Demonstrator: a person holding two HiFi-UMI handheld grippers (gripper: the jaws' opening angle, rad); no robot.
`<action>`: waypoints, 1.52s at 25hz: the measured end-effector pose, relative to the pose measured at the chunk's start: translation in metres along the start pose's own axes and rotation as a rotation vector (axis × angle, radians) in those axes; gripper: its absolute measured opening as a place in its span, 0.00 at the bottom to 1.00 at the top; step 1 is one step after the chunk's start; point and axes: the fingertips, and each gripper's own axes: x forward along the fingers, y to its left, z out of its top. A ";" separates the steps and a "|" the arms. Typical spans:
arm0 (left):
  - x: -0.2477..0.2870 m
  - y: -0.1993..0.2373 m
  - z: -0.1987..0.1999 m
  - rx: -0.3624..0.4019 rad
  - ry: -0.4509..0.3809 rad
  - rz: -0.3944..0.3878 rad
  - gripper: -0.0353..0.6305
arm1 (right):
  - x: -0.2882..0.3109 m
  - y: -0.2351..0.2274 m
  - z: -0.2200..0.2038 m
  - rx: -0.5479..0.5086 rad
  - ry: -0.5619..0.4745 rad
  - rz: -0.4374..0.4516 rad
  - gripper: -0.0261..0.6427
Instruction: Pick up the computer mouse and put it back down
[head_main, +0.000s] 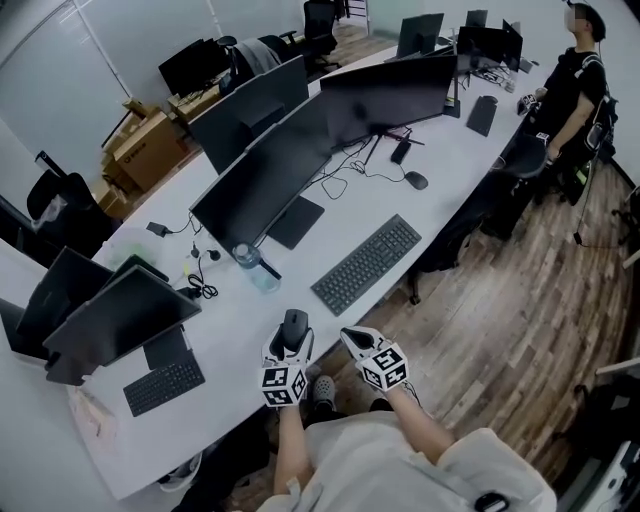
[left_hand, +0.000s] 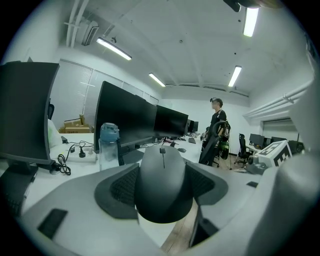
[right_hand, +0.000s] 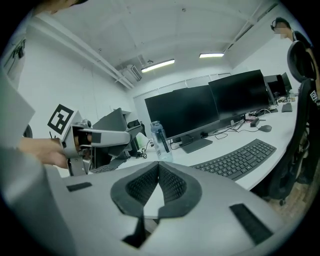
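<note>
While the left tongs are clamping the mouse by its sides at the counter edge, the right tongs are idling alongside, closed and empty.

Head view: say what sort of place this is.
Most likely an open-plan office: a long white desk carries a row of monitors and a keyboard, with an office chair beside it.

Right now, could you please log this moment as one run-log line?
left gripper: shut on mouse | right gripper: shut, empty | mouse: at desk's near edge
</note>
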 end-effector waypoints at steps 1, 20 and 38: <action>0.003 0.002 0.000 0.002 0.005 -0.009 0.49 | 0.002 -0.001 0.000 0.003 -0.002 -0.008 0.05; 0.065 0.040 -0.041 0.043 0.101 -0.176 0.49 | 0.013 0.000 -0.018 -0.044 0.062 -0.127 0.05; 0.126 0.047 -0.151 0.131 0.421 -0.209 0.49 | -0.025 -0.025 -0.037 -0.008 0.093 -0.275 0.05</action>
